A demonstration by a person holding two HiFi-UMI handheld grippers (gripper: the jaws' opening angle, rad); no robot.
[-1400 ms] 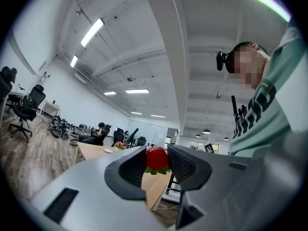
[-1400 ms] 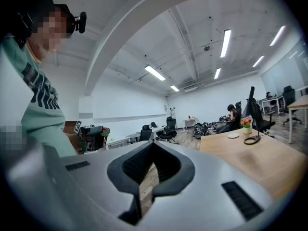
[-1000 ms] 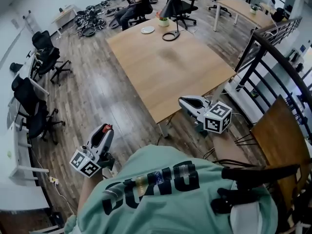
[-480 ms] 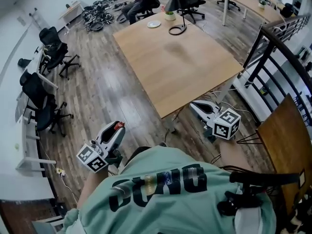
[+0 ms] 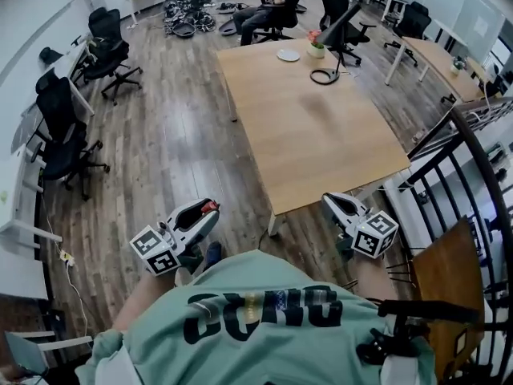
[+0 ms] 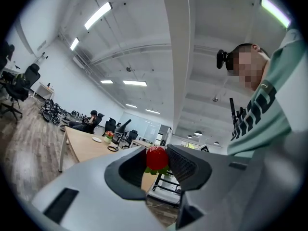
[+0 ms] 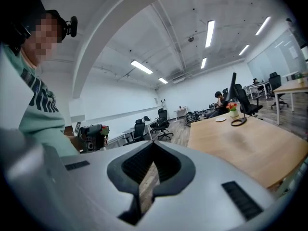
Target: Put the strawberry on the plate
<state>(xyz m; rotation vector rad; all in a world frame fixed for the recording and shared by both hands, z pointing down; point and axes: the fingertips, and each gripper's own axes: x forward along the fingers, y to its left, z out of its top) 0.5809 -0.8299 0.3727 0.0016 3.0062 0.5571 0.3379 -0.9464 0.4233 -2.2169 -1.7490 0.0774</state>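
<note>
A red strawberry (image 6: 156,158) with green leaves sits clamped between the pads of my left gripper (image 6: 157,166); in the head view the strawberry (image 5: 210,207) shows at the tips of that gripper (image 5: 205,213), low left, over the floor. A small white plate (image 5: 288,54) lies at the far end of the wooden table (image 5: 321,151), well away from both grippers; the plate (image 6: 96,139) also shows small in the left gripper view. My right gripper (image 5: 335,203) hangs by the table's near corner, jaws closed to a slit with nothing between them (image 7: 150,170).
Beside the plate are a flower pot (image 5: 316,48) and a black stand with a ring base (image 5: 325,75). A person (image 5: 268,10) sits beyond the table. Office chairs (image 5: 68,135) line the left. A black railing (image 5: 473,167) and a wooden panel (image 5: 445,283) stand at the right.
The head view has swung, so the table now sits more central. Both grippers have dipped a little. The strawberry stays in the left jaws; the right jaws stay closed.
</note>
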